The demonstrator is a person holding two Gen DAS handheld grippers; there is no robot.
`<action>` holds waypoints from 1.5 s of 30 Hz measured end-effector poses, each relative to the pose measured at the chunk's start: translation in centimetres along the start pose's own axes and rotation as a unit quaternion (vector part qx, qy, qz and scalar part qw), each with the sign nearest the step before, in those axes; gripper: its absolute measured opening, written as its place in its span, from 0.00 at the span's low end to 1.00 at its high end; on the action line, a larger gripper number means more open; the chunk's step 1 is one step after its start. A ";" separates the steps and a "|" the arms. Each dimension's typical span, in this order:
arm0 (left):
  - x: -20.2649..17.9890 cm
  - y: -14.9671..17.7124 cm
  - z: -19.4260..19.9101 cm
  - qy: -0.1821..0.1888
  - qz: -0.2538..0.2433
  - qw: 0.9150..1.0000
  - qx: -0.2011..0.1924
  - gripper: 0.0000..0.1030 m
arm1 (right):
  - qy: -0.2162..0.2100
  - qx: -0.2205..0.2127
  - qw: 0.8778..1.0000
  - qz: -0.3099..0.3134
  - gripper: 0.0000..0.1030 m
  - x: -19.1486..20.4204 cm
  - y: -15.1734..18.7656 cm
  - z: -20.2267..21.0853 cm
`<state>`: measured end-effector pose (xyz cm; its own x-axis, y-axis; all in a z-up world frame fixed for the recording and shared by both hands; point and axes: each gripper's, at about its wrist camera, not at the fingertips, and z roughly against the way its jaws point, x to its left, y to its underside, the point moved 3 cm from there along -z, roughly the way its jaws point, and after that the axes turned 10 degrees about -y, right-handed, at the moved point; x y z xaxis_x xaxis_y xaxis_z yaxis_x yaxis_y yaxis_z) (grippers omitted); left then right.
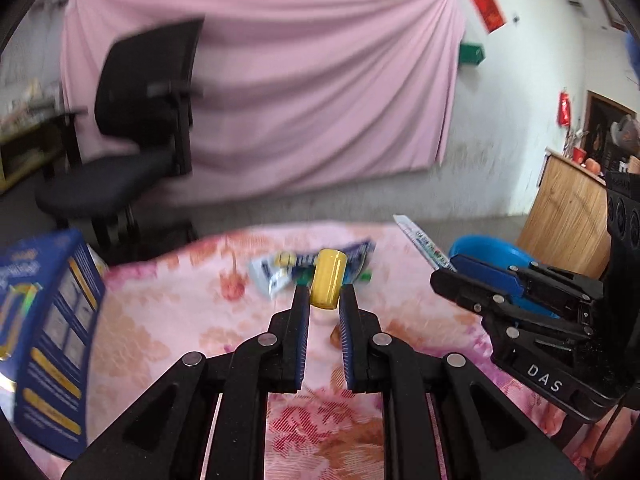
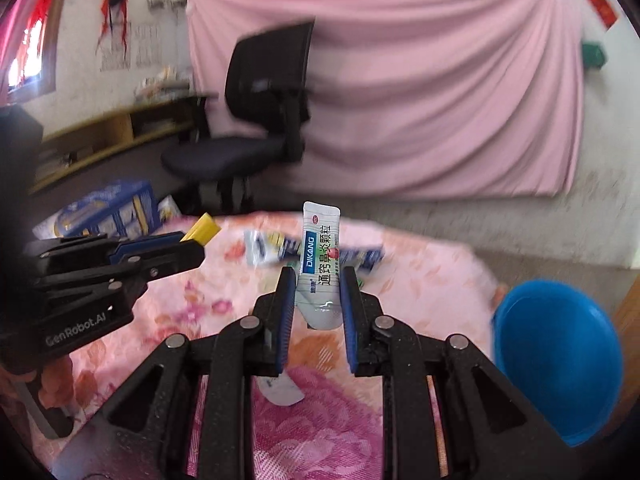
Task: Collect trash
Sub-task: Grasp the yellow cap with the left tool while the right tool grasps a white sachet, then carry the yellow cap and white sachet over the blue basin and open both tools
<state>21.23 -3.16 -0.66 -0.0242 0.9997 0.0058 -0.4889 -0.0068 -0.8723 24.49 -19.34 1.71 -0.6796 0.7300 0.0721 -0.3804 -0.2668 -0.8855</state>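
Note:
My left gripper (image 1: 325, 296) is shut on a small yellow cylinder (image 1: 328, 278), held above the pink floral cloth. From the right wrist view the same gripper (image 2: 192, 246) shows at the left with the yellow cylinder (image 2: 202, 230) at its tip. My right gripper (image 2: 318, 286) is shut on a white DIKANG sachet (image 2: 320, 268) that stands upright between the fingers. In the left wrist view the right gripper (image 1: 440, 276) comes in from the right with the sachet (image 1: 424, 242) sticking out. More wrappers (image 1: 304, 268) (image 2: 276, 248) lie near the table's far edge.
A blue bowl (image 2: 560, 360) (image 1: 488, 250) sits at the table's right edge. A blue printed box (image 1: 44, 332) (image 2: 108, 208) stands at the left. A black office chair (image 1: 140, 128) and a pink hanging sheet (image 1: 300, 92) are beyond the table. A wooden cabinet (image 1: 568, 212) stands at the right.

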 end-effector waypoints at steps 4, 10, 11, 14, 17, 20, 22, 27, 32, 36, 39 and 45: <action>-0.8 -0.8 3.0 -0.009 -0.006 0.997 -0.074 0.11 | 0.016 -0.103 0.994 0.010 0.48 0.0 -0.8 4.4; -4.0 -2.9 6.4 -0.020 -0.034 0.985 -0.167 0.11 | 0.053 -0.191 0.980 -0.004 0.48 -2.2 -0.9 9.3; -4.8 -3.4 6.8 -0.019 -0.044 0.983 -0.179 0.11 | 0.063 -0.203 0.977 -0.010 0.48 -3.0 -0.9 10.2; -7.5 -4.8 7.5 -0.006 -0.044 0.977 -0.210 0.12 | 0.106 -0.233 0.966 -0.023 0.48 -5.1 -0.7 12.5; -11.0 -6.3 7.0 0.022 -0.049 0.971 -0.231 0.11 | 0.153 -0.254 0.954 -0.036 0.48 -7.7 -0.4 14.9; -14.5 -7.4 6.8 0.047 -0.068 0.965 -0.250 0.12 | 0.194 -0.267 0.943 -0.042 0.48 -9.8 0.1 17.0; -16.9 -8.0 6.5 0.065 -0.081 0.961 -0.257 0.12 | 0.213 -0.273 0.937 -0.052 0.48 -11.1 0.6 18.2; -22.8 -8.4 4.8 0.096 -0.111 0.958 -0.247 0.12 | 0.247 -0.259 0.930 -0.087 0.48 -14.2 2.1 19.3; -26.3 -8.4 1.1 0.107 -0.128 0.969 -0.185 0.12 | 0.245 -0.224 0.932 -0.147 0.48 -17.3 3.7 19.4; -28.3 -8.1 -1.9 0.107 -0.129 0.979 -0.118 0.12 | 0.244 -0.197 0.932 -0.181 0.48 -19.5 4.5 18.5; -29.1 -7.9 -4.2 0.111 -0.124 0.984 -0.063 0.12 | 0.238 -0.178 0.933 -0.201 0.48 -20.5 5.3 17.6; -30.2 -7.7 -7.4 0.126 -0.105 0.986 0.029 0.12 | 0.224 -0.150 0.935 -0.229 0.48 -22.5 6.4 16.7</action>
<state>32.24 -33.15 2.26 0.2969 0.9533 0.0561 -0.5094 0.2078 -0.8351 26.85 -47.94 2.05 -0.1309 0.9328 0.3357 -0.3290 0.2785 -0.9023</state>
